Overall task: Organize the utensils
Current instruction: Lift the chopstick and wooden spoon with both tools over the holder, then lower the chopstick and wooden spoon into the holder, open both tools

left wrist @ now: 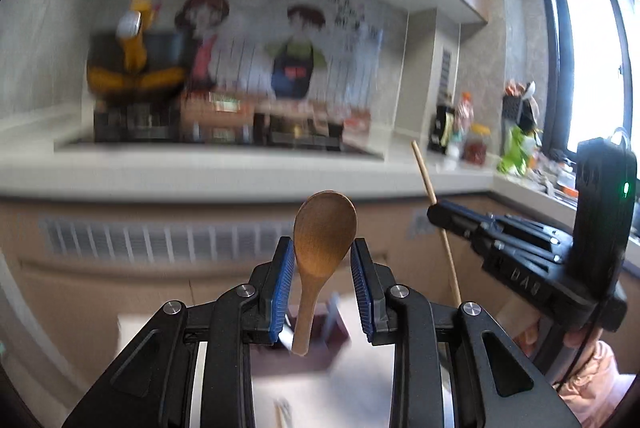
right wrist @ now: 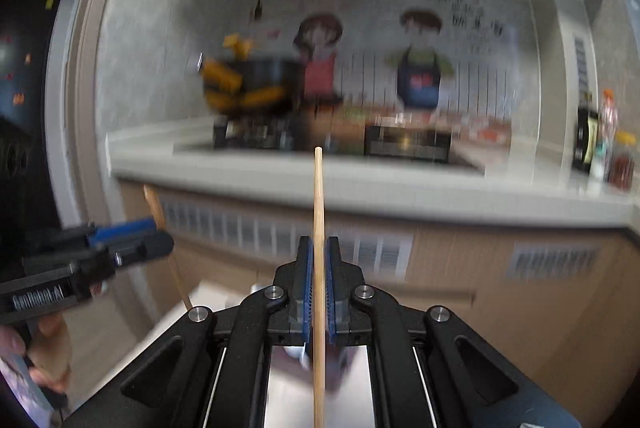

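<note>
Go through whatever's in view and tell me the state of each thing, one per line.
Left gripper: shut on the spoon, raised.
Spoon: held upright, bowl up.
Right gripper: shut on the chopstick, raised.
Chopstick: held upright, clamped mid-length.
Pot: on the stove, too blurred to tell more.
Green light on the right gripper: on.
</note>
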### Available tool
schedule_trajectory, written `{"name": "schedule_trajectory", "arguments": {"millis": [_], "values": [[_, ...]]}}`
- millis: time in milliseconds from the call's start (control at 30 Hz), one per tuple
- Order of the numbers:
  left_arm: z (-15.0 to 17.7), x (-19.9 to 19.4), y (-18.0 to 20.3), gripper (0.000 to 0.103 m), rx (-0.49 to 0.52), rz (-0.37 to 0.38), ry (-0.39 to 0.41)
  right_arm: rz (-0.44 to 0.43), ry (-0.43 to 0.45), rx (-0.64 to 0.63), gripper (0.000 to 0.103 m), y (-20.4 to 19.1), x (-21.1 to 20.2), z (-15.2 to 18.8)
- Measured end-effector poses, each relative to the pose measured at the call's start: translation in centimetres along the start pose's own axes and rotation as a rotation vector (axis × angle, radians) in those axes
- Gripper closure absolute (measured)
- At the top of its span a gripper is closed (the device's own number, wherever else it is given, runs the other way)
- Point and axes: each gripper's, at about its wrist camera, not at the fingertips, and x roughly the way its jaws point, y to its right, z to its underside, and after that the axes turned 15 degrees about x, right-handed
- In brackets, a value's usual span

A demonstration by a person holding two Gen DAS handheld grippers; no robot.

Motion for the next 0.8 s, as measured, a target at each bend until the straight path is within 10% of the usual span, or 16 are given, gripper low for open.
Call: {"name": "schedule_trajectory", "arguments": {"millis": [367,800], "values": [[1.7,8.0,-5.5,0.073,-0.099,-0.014,-0.051,-0.034,0.062,0.016,0.098,0.5,7.9,0.1],[10.1,16.3,-6.2,0.073,-0.172,0.054,-0.226,0.017,-0.123,0.04,0.098,3.9,16.3,8.2]]}}
